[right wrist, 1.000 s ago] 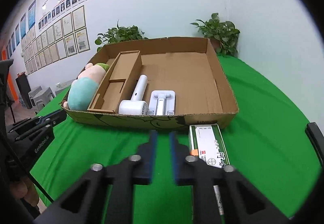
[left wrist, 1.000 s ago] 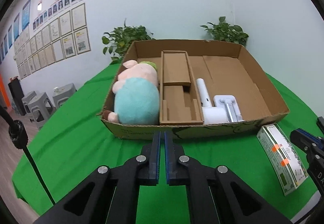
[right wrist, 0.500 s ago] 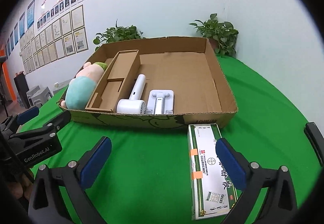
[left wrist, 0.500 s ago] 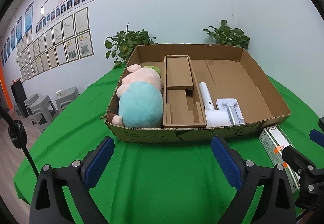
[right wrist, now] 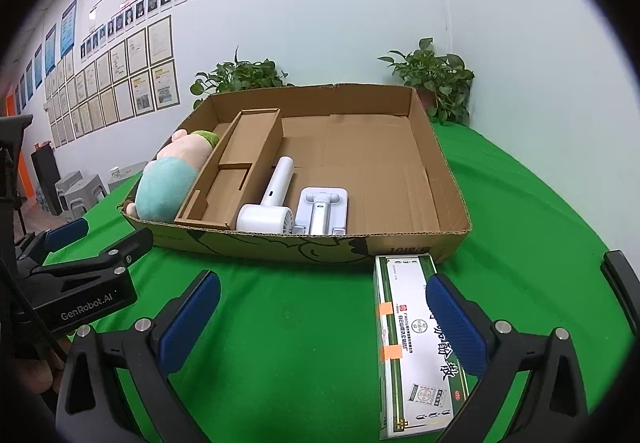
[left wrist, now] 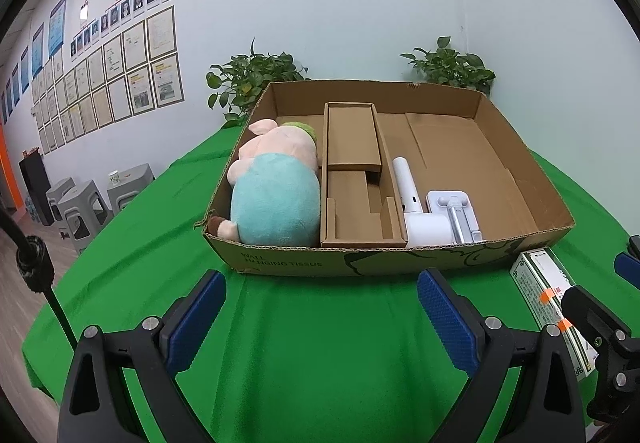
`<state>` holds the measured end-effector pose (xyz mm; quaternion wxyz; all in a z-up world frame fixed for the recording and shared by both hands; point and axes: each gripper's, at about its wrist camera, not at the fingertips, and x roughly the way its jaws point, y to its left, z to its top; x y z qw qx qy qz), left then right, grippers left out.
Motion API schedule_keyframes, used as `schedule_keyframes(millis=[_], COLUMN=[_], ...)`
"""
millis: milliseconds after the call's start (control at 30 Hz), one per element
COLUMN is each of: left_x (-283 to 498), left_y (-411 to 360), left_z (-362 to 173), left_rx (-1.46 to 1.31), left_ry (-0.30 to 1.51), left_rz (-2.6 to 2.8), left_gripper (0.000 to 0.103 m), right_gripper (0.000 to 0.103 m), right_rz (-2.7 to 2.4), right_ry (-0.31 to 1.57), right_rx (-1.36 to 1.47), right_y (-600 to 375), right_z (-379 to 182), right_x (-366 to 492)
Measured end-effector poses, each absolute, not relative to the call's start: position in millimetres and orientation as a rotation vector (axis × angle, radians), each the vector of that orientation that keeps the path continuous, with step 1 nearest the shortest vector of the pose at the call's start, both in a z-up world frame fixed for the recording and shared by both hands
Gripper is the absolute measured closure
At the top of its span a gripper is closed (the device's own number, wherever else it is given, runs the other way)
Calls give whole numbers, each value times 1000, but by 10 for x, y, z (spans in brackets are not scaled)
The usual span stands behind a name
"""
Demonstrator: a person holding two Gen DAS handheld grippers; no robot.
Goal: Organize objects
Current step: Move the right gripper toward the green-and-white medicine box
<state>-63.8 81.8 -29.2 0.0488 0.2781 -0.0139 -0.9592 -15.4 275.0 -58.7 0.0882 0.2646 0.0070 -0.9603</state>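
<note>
A shallow cardboard box sits on the green table. It holds a plush toy at its left, a cardboard insert, a white hair dryer and a white stand. A green and white medicine carton lies on the cloth in front of the box's right corner. My left gripper is open and empty before the box. My right gripper is open and empty; its right finger overlaps the carton.
The green cloth covers a round table. Two potted plants stand behind the box against the wall. Grey stools and a black stand pole are off the table's left side.
Both grippers went from shut to wide open. The left view drew back and rose slightly. The box and carton have not moved.
</note>
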Motion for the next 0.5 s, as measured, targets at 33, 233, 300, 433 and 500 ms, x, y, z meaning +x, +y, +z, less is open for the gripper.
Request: schedule_keyframes(millis=[33, 233, 300, 433, 500], left_x=[-640, -649, -656, -660, -665], left_y=[817, 813, 813, 818, 816], left_z=[-291, -300, -307, -311, -323], left_rx=[846, 855, 864, 865, 872], left_ry=[-43, -41, -34, -37, -36], left_rz=[-2925, -2923, -2926, -2925, -2923], left_gripper=[6, 6, 6, 6, 6], right_gripper=[1, 1, 1, 1, 1], right_rz=[-2857, -2856, -2856, -2853, -2843], right_ry=[22, 12, 15, 14, 11], right_rx=[792, 779, 776, 778, 779], right_y=[2747, 2753, 2750, 2748, 2742], right_z=[-591, -585, -579, -586, -593], right_x=[-161, -150, -149, -162, -168])
